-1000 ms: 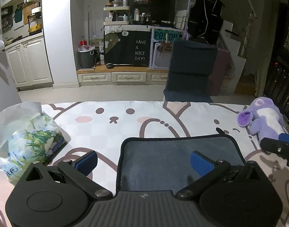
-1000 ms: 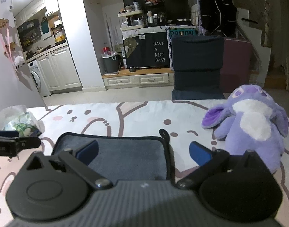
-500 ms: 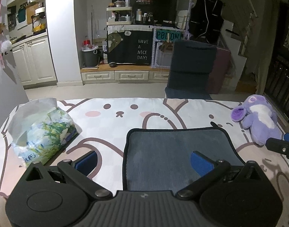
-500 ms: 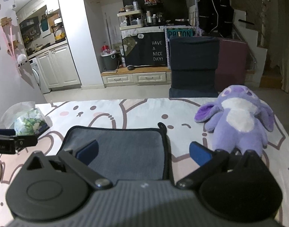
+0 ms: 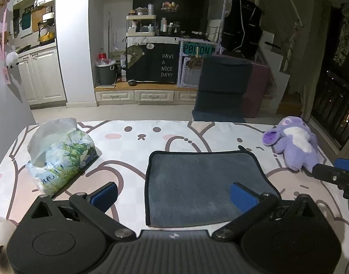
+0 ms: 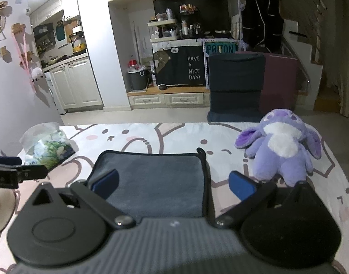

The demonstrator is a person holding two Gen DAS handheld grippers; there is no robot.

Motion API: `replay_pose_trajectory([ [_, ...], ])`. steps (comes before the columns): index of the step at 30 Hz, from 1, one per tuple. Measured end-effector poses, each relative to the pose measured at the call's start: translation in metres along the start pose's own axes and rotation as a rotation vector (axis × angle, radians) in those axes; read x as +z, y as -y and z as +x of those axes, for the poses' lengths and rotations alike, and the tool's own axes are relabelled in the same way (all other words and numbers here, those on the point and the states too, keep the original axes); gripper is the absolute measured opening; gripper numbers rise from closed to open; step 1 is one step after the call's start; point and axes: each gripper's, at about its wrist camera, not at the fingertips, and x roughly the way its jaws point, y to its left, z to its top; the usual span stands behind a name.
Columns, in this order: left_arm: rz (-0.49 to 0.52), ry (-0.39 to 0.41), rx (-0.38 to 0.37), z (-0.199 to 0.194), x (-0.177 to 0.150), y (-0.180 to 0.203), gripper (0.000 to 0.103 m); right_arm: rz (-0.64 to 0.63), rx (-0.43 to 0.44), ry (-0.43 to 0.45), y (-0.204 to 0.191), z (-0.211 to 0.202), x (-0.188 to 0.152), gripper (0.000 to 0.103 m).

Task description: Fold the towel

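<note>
Towel [image 5: 204,185] is the dark grey rectangle with black piping lying flat on the cartoon-animal-print sheet [image 5: 140,139], folded into a compact block with its small hanging loop [image 6: 200,150] sticking out at the far right corner. Nearest the lens in the left wrist view, the left gripper [image 5: 174,194] hangs above the towel's near left part with its 2 blue-padded jaws spread wide and nothing between them; one pad sits over bare sheet, the other over the grey pile. In the right wrist view the right gripper [image 6: 173,182] is likewise wide open and empty, one pad over the towel's near left corner and the other past the towel's right edge, over the sheet. Each tool shows at the edge of the other's view, well apart across the towel. To the left of the towel, near but not touching it, lies a soft pack of tissues [image 5: 60,155] in green floral wrap with a tissue poking up. To the right sits a purple plush toy [image 6: 281,146] with a white belly, also clear of the towel. Beyond the sheet's far edge stands a folded dark floor chair [image 5: 222,91], and farther back a cabinet hung with a black cloth reading "HAVE A NICE DAY!" [image 5: 167,68]
</note>
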Motion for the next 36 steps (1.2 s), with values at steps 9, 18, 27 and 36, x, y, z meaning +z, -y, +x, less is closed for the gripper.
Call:
replay_pose_trajectory([
  [9, 0.000, 0.027, -0.039, -0.036, -0.012, 0.008, 0.103, -0.034, -0.008, 0.006, -0.011, -0.032, -0.011, 0.103],
  [18, 0.018, 0.045, -0.059, -0.064, -0.028, 0.016, 0.103, -0.066, 0.005, 0.014, -0.017, -0.055, -0.027, 0.103],
  [27, 0.036, 0.051, -0.073, -0.088, -0.049, 0.018, 0.103, -0.082, 0.022, 0.028, -0.021, -0.079, -0.042, 0.103],
  [36, 0.074, 0.079, -0.093, -0.114, -0.067, 0.023, 0.103, -0.093, 0.056, 0.035, -0.025, -0.106, -0.061, 0.103],
])
